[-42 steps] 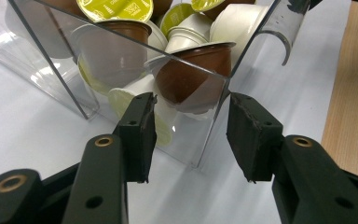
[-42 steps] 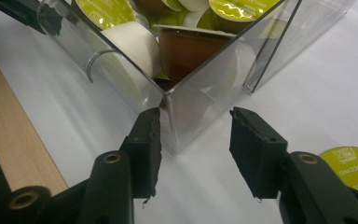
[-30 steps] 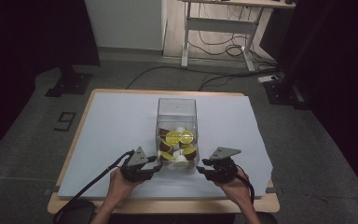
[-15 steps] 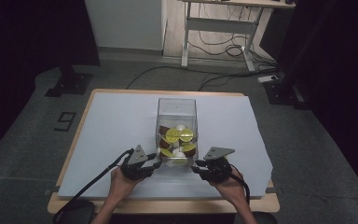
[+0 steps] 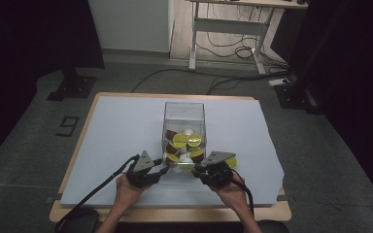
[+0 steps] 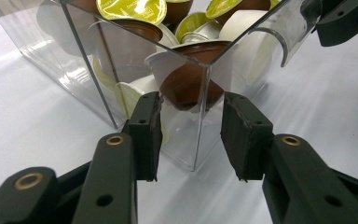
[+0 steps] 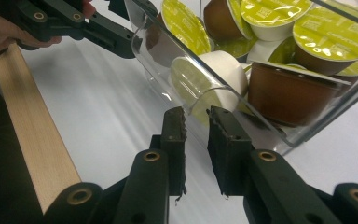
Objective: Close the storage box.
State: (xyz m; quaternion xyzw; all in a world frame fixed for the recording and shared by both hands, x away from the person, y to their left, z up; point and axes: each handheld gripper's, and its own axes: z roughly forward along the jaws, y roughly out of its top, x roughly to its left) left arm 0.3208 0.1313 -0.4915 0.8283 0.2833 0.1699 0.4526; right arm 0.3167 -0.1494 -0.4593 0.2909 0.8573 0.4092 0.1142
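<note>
A clear plastic box point(image 5: 184, 112) stands mid-table, holding several coffee capsules point(image 5: 187, 141) with green lids and brown or white cups. My left gripper point(image 5: 164, 169) is at its near left corner. In the left gripper view the jaws point(image 6: 189, 135) straddle that corner edge point(image 6: 204, 116), pads against both walls. My right gripper point(image 5: 196, 170) is at the box's front wall. Its jaws point(image 7: 196, 140) have just been closing and now pinch the wall's curved cut-out edge point(image 7: 200, 105). One green-lidded capsule point(image 5: 231, 161) lies on the sheet outside the box, beside the right gripper.
A white sheet point(image 5: 116, 131) covers the wooden table, whose near edge point(image 5: 175, 213) runs below my hands. Each gripper shows in the other's view: the right gripper point(image 6: 340, 18), the left gripper point(image 7: 98, 28). Cables trail off the table's near left.
My right gripper has slid left from beside the box to its front wall. The left gripper has stayed at the corner, and the box has not moved.
</note>
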